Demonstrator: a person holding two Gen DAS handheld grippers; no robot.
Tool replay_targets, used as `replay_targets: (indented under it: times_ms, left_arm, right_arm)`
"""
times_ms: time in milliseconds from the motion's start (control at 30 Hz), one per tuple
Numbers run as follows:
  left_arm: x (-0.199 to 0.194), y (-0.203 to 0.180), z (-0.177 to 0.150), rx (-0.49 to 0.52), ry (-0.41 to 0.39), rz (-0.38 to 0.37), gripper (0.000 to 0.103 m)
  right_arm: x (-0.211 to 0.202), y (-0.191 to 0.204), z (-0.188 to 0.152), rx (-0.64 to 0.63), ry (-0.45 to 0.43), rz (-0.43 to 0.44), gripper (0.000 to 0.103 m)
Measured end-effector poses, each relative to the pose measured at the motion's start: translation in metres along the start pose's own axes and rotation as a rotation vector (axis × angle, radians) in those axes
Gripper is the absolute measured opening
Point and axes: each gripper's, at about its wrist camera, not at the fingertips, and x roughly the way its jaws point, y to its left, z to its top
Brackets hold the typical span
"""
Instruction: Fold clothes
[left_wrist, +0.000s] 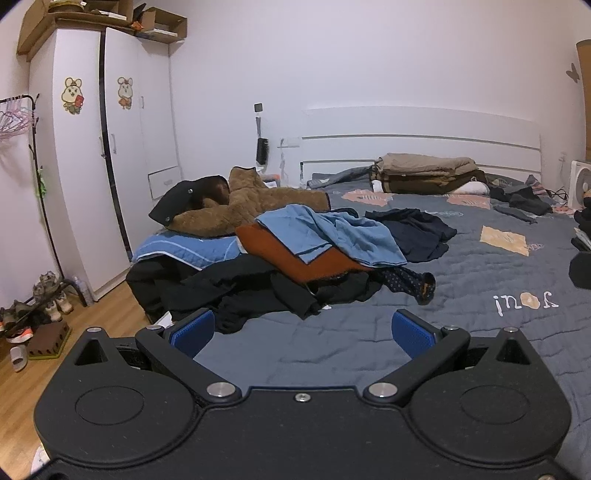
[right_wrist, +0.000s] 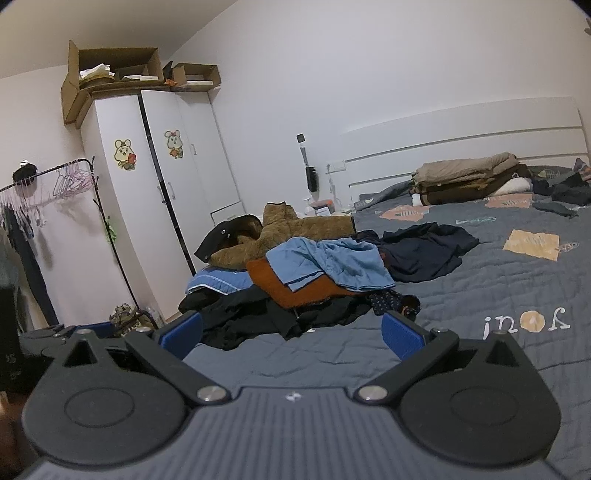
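A heap of unfolded clothes lies on the bed's left side. A light blue garment (left_wrist: 332, 236) (right_wrist: 332, 266) tops it, draped over an orange-brown one (left_wrist: 295, 258) (right_wrist: 295, 291), with black clothes (left_wrist: 251, 291) (right_wrist: 251, 314) in front and a dotted dark sock (left_wrist: 410, 282) (right_wrist: 391, 301) at the right. Behind sits a brown fleece jacket (left_wrist: 258, 206) (right_wrist: 295, 229). My left gripper (left_wrist: 303, 332) is open over bare quilt, short of the heap, holding nothing. My right gripper (right_wrist: 291, 332) is open too, just before the black clothes.
The grey quilt (left_wrist: 480, 280) (right_wrist: 498, 288) covers the bed; a dark navy garment (left_wrist: 417, 229) (right_wrist: 424, 247) lies mid-bed and folded blankets (left_wrist: 424, 173) (right_wrist: 469, 177) by the headboard. A white wardrobe (left_wrist: 85, 166) (right_wrist: 147, 192), a hanger rack (right_wrist: 74, 177) and shoes (left_wrist: 48, 295) stand left.
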Motion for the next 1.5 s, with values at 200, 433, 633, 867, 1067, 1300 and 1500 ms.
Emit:
replay_targets:
  times_ms: [200,433,633,867,1067,1300,1500]
  left_arm:
    - [0.009,0.006,-0.001,-0.019,0.021,-0.012,0.103]
    - [0.018,0.019,0.001,-0.05,0.033,-0.039,0.103]
    - [0.03,0.034,0.001,-0.083,0.04,-0.09,0.103]
    - [0.049,0.054,0.002,-0.119,0.051,-0.129,0.103]
    - [0.063,0.074,0.004,-0.136,0.053,-0.11,0.103]
    - [0.077,0.102,0.001,-0.149,0.056,-0.066,0.103]
    - [0.091,0.117,-0.004,-0.184,0.067,-0.053,0.103]
  right_arm:
    - [0.015,-0.004,0.001,0.0,0.019,-0.008,0.103]
    - [0.056,-0.003,0.004,-0.018,0.045,-0.007,0.103]
    - [0.108,0.002,0.012,-0.076,0.07,0.011,0.103]
    - [0.19,0.007,0.024,-0.136,0.09,0.043,0.103]
    - [0.27,0.011,0.026,-0.169,0.11,0.108,0.103]
    - [0.345,0.009,0.017,-0.227,0.105,0.137,0.102]
    - [0.396,0.012,0.001,-0.3,0.127,0.146,0.101]
